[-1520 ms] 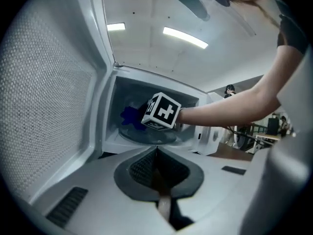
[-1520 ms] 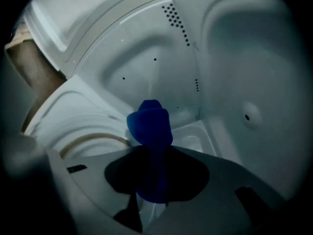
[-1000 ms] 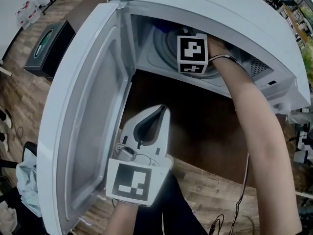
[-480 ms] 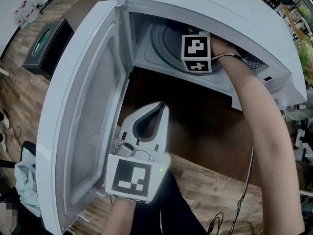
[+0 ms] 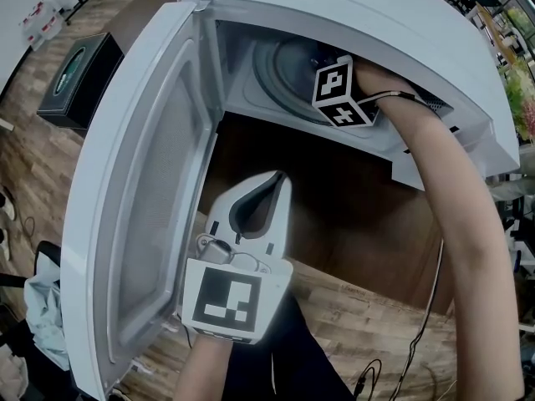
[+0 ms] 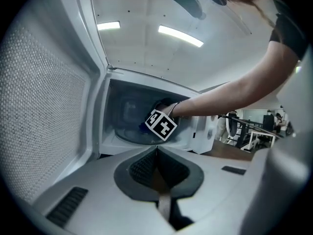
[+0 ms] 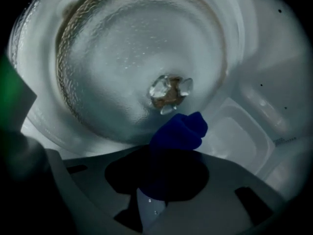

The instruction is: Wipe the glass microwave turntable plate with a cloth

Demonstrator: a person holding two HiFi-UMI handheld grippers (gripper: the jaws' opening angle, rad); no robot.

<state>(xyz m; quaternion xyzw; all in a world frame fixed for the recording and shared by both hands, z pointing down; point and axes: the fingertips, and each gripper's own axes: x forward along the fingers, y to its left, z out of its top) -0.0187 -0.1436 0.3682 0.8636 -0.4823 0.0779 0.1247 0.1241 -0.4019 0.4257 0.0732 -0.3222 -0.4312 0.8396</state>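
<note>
The right gripper (image 7: 159, 173) has swung from about 11 toward 1 o'clock and tilted, so a wiping stroke seems under way. Its claw pinches the blue cloth (image 7: 178, 131). The plate (image 7: 122, 58) lies inside the microwave (image 5: 376, 23), cloudy, with a brownish ring. The left gripper (image 6: 156, 153) is pressed together, empty.

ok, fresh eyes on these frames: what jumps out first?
First, the blue cloth clamped in the right gripper, on or just over the glass turntable plate near its centre hub, deep inside the white microwave. Then the big door standing open at left, with the left gripper shut and empty beside it, outside the cavity.
</note>
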